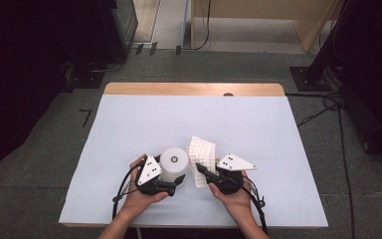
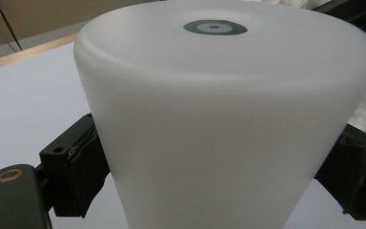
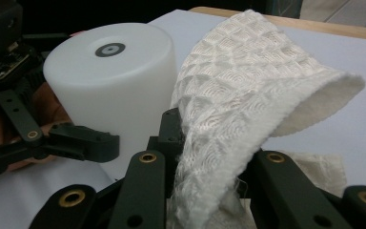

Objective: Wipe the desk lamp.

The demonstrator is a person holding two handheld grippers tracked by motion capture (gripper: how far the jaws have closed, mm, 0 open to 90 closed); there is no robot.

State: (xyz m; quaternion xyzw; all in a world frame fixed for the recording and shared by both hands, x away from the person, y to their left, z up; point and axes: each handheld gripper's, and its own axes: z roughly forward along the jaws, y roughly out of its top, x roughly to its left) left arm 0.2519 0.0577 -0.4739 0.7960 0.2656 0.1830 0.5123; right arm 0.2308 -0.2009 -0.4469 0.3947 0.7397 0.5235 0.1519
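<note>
A white frosted cylinder (image 1: 174, 163) with a small grey disc on its top stands near the table's front edge. My left gripper (image 1: 171, 185) is shut on the cylinder (image 2: 228, 119), one black pad pressing each side. A cream waffle-weave cloth (image 1: 202, 155) is draped against the cylinder's right side. My right gripper (image 1: 205, 174) is shut on the cloth (image 3: 238, 109), which rises from between its jaws and folds over to the right. In the right gripper view the cylinder (image 3: 112, 81) stands just left of the cloth, with the left gripper (image 3: 83, 140) clasped around it.
The light blue table mat (image 1: 194, 124) has free room behind and to both sides. A wooden table edge (image 1: 194, 89) runs along the back. Cables trail from both grippers toward the front edge; dark stands and cables sit on the floor beyond.
</note>
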